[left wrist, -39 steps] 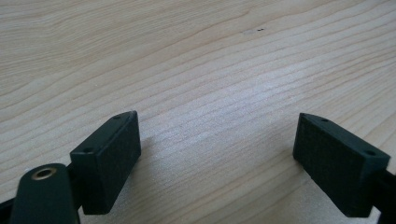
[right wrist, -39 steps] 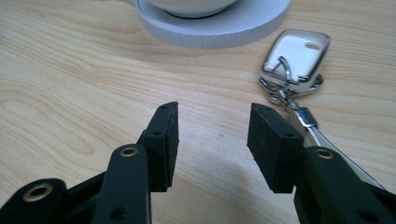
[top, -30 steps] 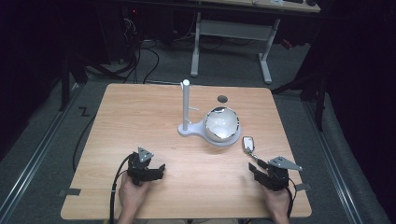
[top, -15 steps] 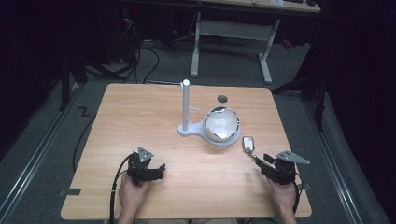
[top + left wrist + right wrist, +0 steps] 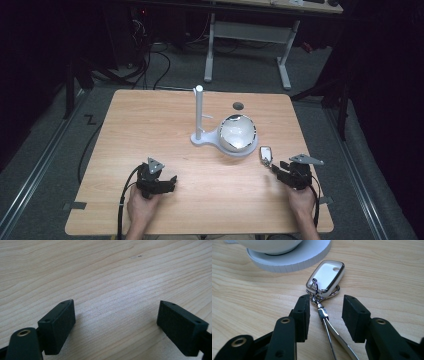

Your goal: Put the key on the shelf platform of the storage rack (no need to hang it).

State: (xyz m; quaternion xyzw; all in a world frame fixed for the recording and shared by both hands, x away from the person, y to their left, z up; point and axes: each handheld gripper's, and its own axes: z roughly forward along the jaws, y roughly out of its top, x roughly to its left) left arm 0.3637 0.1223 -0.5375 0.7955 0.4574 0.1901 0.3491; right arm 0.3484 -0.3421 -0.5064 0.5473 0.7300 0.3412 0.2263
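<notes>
A white key fob (image 5: 266,155) with a chrome rim lies on the wooden table (image 5: 150,125), just right of the white bowl (image 5: 237,134). In the right gripper view the fob (image 5: 325,277) sits just beyond the jaw tips. Its ring, metal clasp (image 5: 322,312) and strap run back between the jaws. My right gripper (image 5: 325,302) is open. Its jaws have just been closing, with the clasp between the pads and untouched by them. From above, the right gripper (image 5: 276,167) points at the fob. My left gripper (image 5: 172,180) rests near the front left, its jaws (image 5: 116,317) wide open over bare wood.
A white stand with an upright post (image 5: 199,112) and a round base (image 5: 294,257) holds the bowl at mid-table. A small dark round spot (image 5: 238,106) marks the wood behind it. A desk frame and cables stand on the floor beyond the far edge.
My right gripper has moved forward toward the key fob and its jaws have narrowed around the clasp. The left gripper has stayed in place.
</notes>
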